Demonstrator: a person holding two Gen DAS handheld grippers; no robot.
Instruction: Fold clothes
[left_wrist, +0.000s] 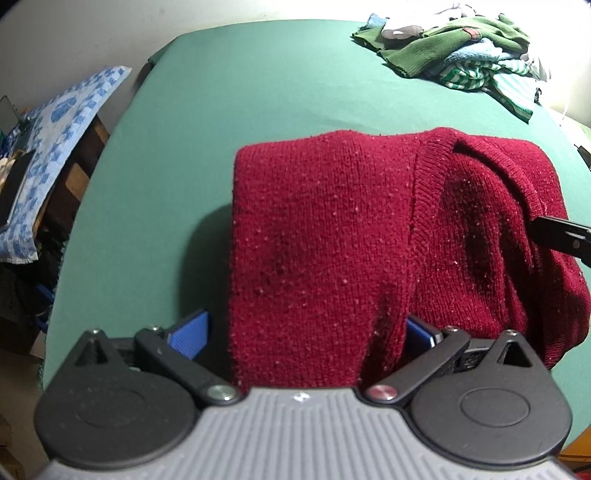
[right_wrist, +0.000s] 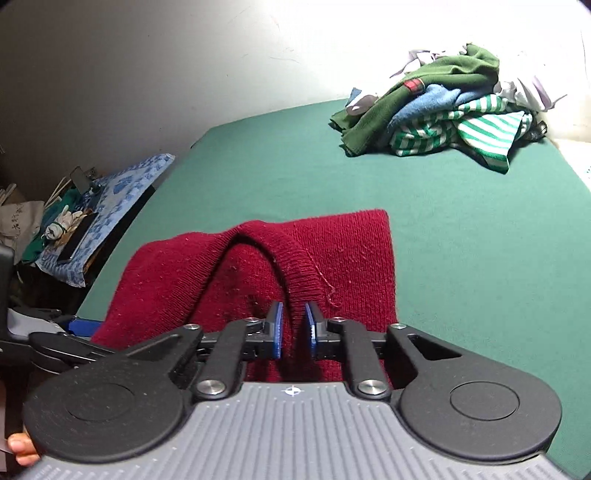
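Sweater (left_wrist: 325, 236) on table (left_wrist: 207, 155); clothes pile (left_wrist: 461, 55) behind.

Maroon sweater (left_wrist: 325, 236), green table cover (left_wrist: 229, 110)

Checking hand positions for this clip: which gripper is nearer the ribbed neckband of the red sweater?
Right. The right gripper has its pads closed on the ribbed neckband of the red sweater. The left gripper straddles a plain knit fold, left of the band.

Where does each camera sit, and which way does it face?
Left wrist: on the left gripper, looking down at the red sweater between its wide jaws; the right gripper's tip enters at right.
Right wrist: on the right gripper, jaws pinching the sweater's ribbed edge; a fingertip shows.
Shared: sweater, green table, clothes pile.
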